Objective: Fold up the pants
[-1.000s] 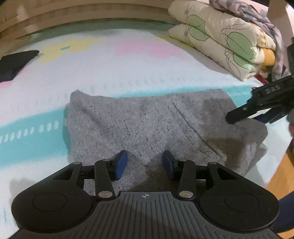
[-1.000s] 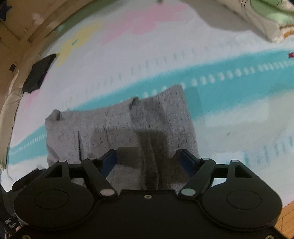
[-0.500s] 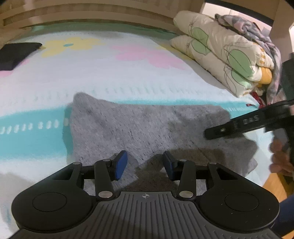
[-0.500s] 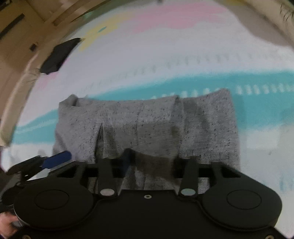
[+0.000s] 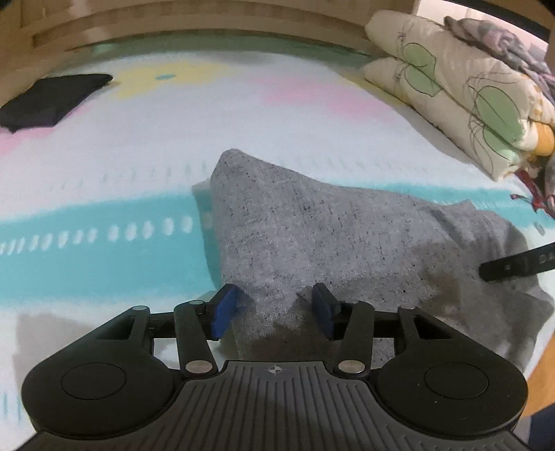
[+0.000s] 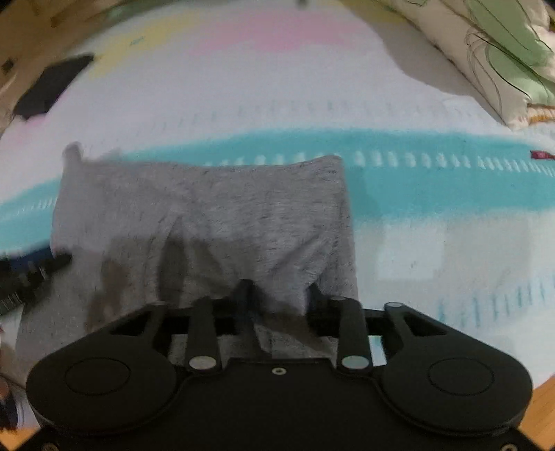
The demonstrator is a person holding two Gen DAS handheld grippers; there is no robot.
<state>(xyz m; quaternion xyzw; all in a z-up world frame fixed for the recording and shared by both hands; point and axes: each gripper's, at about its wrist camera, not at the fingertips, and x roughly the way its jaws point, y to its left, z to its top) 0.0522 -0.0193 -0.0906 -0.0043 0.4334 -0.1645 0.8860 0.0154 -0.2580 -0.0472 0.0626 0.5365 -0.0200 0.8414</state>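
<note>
The grey speckled pants (image 5: 329, 243) lie folded on the bed, also seen in the right wrist view (image 6: 215, 222). My left gripper (image 5: 274, 308) has its blue pads closed in on a bunched fold at the near left edge of the pants. My right gripper (image 6: 277, 298) is closed in on a raised fold at the near right edge. The cloth is lifted into a tent at both grips. A finger of the right gripper (image 5: 517, 265) shows at the right edge of the left wrist view.
The bed sheet (image 5: 104, 215) is white with a teal stripe and pastel flowers. A folded floral quilt (image 5: 461, 86) lies at the back right. A dark folded garment (image 5: 48, 100) lies at the back left. A wooden headboard (image 5: 173, 24) runs behind.
Both grippers moved to the near edge of the pants. The right gripper closed on the cloth, and the fabric now rises in folds between both sets of fingers.
</note>
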